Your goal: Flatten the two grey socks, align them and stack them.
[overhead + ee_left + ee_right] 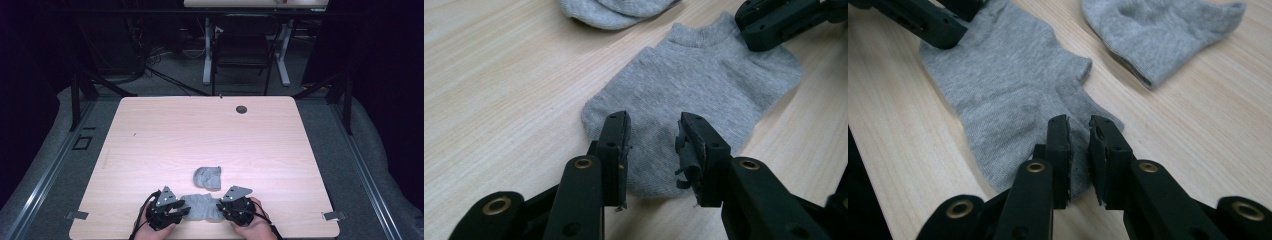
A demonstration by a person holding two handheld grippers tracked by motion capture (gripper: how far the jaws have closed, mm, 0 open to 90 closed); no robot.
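Grey socks [201, 206] [208, 177]: two; grippers [181, 212] [222, 206]: two

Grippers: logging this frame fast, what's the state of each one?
Left gripper: open, jaws apart over the flat grey sock, gripping nothing.
Right gripper: open by a narrow gap over that sock's other end.

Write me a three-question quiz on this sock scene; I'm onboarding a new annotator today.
1. True or false: the flat sock lies between the left gripper and the right gripper.
2. Which end of the flat sock does the left gripper sit over? A) toe B) cuff
3. Fill in: the bunched sock lies ____ from the person than the flat one.

Key
1. True.
2. A; in the left gripper view its open jaws straddle the toe.
3. Farther.
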